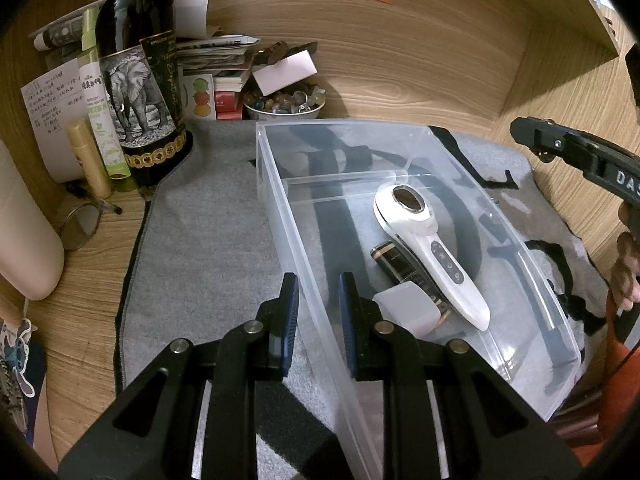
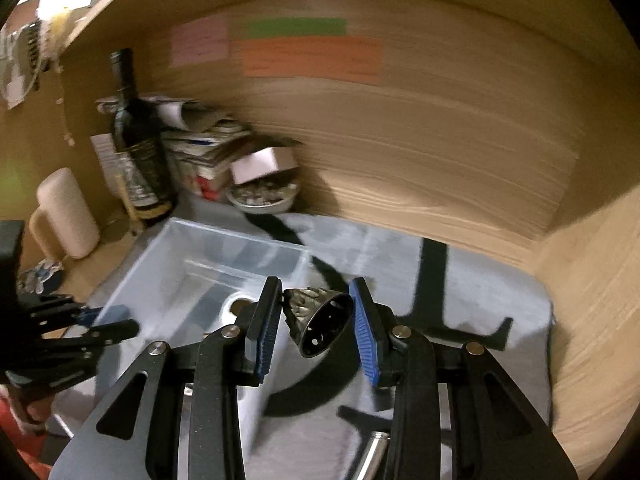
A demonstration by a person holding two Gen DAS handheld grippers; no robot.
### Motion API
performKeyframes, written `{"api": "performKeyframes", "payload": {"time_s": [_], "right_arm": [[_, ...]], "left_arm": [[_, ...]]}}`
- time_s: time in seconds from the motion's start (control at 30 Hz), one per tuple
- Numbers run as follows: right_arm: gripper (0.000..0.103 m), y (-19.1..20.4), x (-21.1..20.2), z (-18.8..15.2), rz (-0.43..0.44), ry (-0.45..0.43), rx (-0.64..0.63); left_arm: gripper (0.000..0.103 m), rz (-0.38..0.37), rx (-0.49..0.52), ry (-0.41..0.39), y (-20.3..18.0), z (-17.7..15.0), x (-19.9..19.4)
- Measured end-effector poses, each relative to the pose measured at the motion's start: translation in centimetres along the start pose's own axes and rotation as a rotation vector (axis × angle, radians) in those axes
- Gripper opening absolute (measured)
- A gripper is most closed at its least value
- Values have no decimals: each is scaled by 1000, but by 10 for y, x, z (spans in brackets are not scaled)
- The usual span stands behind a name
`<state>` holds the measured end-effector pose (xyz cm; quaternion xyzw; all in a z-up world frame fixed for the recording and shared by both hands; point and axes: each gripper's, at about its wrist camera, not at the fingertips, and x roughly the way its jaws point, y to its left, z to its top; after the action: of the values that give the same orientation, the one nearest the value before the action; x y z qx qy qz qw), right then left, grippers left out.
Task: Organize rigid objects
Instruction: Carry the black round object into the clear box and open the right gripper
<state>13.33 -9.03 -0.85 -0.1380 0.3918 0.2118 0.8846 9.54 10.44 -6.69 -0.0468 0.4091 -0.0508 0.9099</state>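
Observation:
A clear plastic bin (image 1: pixel 448 152) stands on a grey mat (image 1: pixel 208 216). In it lie a white handheld device (image 1: pixel 432 248), a dark and gold flat case (image 1: pixel 396 268) and a small white block (image 1: pixel 408 308). My left gripper (image 1: pixel 318 300) straddles the bin's left wall and is shut on it. My right gripper (image 2: pixel 316 292) is shut on a dark perforated metal cone (image 2: pixel 320 320), held above the mat just right of the bin (image 2: pixel 160 264). From the left wrist view the right gripper (image 1: pixel 532 136) shows at the right edge, held by a hand (image 1: pixel 628 272).
A wine bottle with an elephant label (image 1: pixel 136 80), a green spray bottle (image 1: pixel 96 92), a gold tube (image 1: pixel 88 160) and a cream jug (image 1: pixel 24 240) crowd the left. A bowl of stones (image 1: pixel 284 104) and stacked papers (image 1: pixel 216 52) sit behind the bin. Wooden walls enclose the back and right.

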Motion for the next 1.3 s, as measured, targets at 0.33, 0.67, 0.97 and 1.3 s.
{"api": "performKeyframes", "payload": {"time_s": [0.33,0.67,0.97,1.3], "right_arm": [[32,36,16,-9,86,68,-79],[32,55,35,-21,144,156,-112],[32,60,44,-25,165,213,-112],[37,53,33,-20,153,185,-97]], "left_arm": [[20,-1,1,0,0,0,0],[20,0,0,1,0,0,0],[20,1,1,0,0,0,0],[20,0,0,1,0,0,0]]}}
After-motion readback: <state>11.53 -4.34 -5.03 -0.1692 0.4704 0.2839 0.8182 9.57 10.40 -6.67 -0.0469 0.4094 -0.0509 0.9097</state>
